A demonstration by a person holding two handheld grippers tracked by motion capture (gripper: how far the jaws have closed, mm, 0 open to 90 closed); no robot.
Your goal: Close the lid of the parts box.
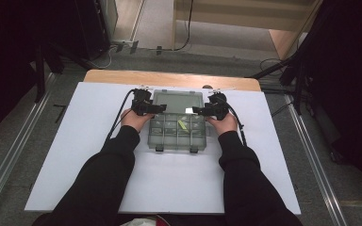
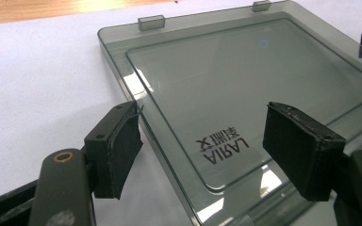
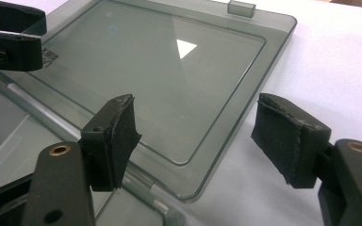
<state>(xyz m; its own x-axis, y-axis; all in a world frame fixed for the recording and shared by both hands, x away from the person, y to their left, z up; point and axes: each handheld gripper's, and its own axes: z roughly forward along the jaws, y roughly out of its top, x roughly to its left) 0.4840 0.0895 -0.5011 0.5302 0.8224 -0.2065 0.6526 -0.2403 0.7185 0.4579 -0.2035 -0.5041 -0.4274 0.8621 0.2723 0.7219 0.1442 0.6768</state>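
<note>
A smoky clear organiser box [image 1: 176,128] sits mid-table on the white sheet [image 1: 75,155] that covers the table [image 1: 122,75], w/ its lid [image 1: 177,101] swung fully open and lying flat on the far side, away from the person. The box's near half is split into small compartments; a pale yellow-green piece [image 1: 182,125] lies in one near the middle, and two latches hang off the front edge. Left tool [image 1: 147,108] is at the lid's left edge, right tool [image 1: 206,110] at the lid's right edge, one hand behind each, forearms in black sleeves coming in from the bottom. In the left gripper view the left tool [image 2: 202,141] stands wide, nothing pinched: the left pad sits just off the lid's [image 2: 245,80] outer rim over the white sheet, the right pad over the lid panel near the printed logo [image 2: 222,145]. In the right gripper view the right tool [image 3: 195,141] is wide too, holding nothing: one pad over the lid [image 3: 169,80] near the hinge line, the other out past the lid's rounded corner above the sheet. Can't tell if either pad touches the plastic. A bright triangular reflection [image 3: 185,47] shows on the lid.
</note>
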